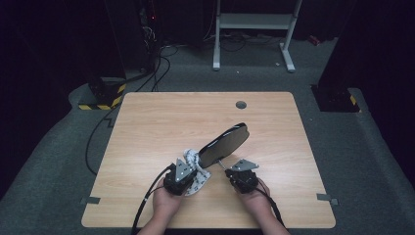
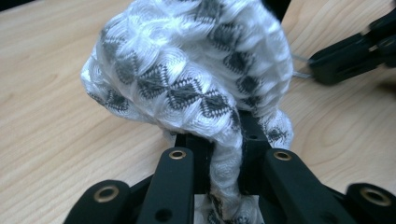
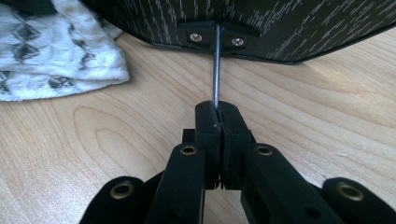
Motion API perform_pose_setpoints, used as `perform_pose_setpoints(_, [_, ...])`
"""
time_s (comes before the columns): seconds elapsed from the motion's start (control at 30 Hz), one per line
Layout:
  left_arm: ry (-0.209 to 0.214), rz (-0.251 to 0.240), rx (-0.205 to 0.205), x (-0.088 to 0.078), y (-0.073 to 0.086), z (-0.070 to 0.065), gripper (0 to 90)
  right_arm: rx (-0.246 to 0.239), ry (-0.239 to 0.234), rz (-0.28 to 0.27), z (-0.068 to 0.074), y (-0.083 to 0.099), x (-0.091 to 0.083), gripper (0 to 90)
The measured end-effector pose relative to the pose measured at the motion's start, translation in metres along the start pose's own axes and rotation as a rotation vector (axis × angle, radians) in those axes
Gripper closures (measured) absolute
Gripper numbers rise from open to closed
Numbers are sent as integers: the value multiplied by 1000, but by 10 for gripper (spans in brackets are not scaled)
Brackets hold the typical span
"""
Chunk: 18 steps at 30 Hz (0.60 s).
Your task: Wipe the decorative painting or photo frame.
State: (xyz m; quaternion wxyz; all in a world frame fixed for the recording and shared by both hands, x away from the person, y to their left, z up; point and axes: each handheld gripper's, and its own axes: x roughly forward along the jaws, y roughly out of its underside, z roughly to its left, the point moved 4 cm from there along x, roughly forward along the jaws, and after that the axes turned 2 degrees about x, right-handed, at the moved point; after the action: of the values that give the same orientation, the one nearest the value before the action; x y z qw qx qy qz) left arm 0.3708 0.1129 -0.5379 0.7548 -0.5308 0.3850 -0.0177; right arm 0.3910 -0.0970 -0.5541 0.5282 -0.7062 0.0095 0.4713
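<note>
The right tongs [image 3: 218, 114] pinch the thin metal rod [image 3: 216, 65] of the dark paddle-shaped mirror [image 1: 224, 142], tilting it off the bench [image 1: 147, 127], seemingly so the left tongs [image 2: 224, 149], clamping the patterned cloth [image 2: 187, 70], can wipe it.

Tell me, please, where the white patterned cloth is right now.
In the high view the white patterned cloth lies near the table's front edge, left of centre, pinched in the left hand-held gripper beside the black pan.
</note>
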Motion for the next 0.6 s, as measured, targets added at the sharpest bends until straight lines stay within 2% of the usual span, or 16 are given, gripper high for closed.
perform_pose_setpoints(0.1, [6, 10, -23, 7, 2, 4, 786, 1, -3, 0, 0, 0, 0, 884])
perform_pose_setpoints(0.37, [11, 33, -7, 23, 1, 9, 780, 9, -7, 0, -1, 0, 0, 877])
perform_pose_setpoints(0.47, [21, 34, -23, 24, 0, 10, 780, 10, -3, -1, -1, 0, 0, 876])
perform_pose_setpoints(0.6, [41, 17, -23, 16, -3, 7, 781, 11, 3, 0, -1, 0, 0, 884])
